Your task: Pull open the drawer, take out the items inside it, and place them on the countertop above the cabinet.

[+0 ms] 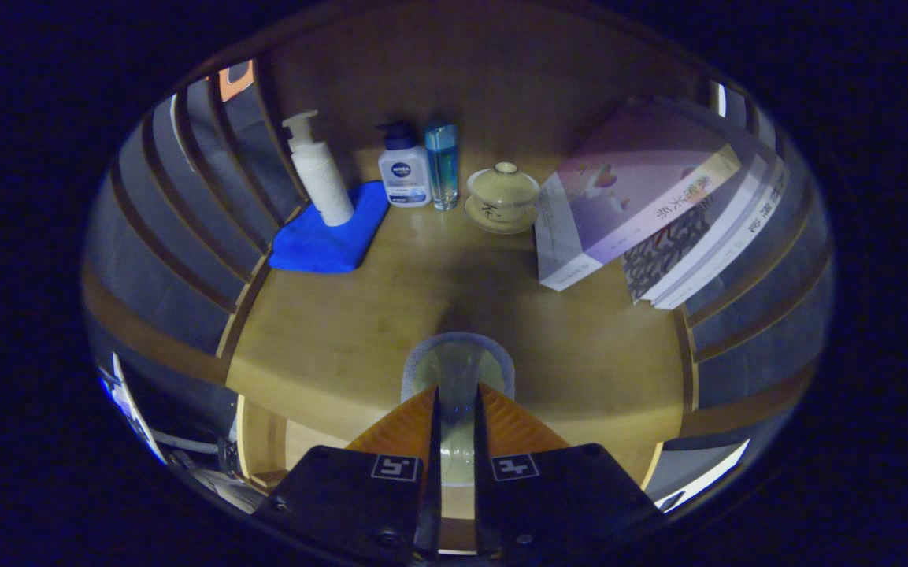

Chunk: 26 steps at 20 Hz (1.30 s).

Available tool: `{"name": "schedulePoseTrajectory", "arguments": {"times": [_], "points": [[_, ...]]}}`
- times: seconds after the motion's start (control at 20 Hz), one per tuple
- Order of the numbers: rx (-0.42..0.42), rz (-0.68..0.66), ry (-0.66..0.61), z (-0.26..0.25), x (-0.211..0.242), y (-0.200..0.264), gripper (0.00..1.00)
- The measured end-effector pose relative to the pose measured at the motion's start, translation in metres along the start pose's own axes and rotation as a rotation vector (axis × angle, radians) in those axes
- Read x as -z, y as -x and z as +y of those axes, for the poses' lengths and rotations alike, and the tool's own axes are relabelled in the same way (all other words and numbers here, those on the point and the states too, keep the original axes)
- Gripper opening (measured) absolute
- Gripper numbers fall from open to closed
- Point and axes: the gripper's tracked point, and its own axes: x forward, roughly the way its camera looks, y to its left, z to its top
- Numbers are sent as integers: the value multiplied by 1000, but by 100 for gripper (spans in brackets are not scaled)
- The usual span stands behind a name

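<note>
1. Now holding: gripper closed on a clear glass, both fingers pressed to its wall, glass upright between them and hanging over the near edge of the bench.
2. Likely step: setting the glass down on the bench; drawer work for this item looks done.
3. To do it well: carry forward past the near edge, keep the glass upright, lower until the base sits flat on wood, then spread the fingers and back straight out.
4. Open room: wide bare middle of the bench just ahead of the fingers, best landing spot.
5. Left back corner: blue cloth with a white pump bottle standing on it; just beside them a lotion bottle and a blue tumbler.
6. Back edge, centre: lidded tea bowl on its saucer.
7. Right edge: stacked books, leaning in toward the middle; worth staying clear of their near corner.
8. Slatted side walls close both sides, so straight in and straight out.
</note>
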Motion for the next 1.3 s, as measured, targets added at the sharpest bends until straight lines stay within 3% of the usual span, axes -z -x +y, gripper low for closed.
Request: {"name": "schedulePoseTrajectory", "arguments": {"times": [0.3,0.7,0.95,1.3], "points": [[-28,69,-65,-7,5,-24,20],[-41,-50,-74,-12,-10,-14,55],[-98,-150,-111,-11,-1,5,77],[-140,-302,-136,-1,35,53,78]]}}
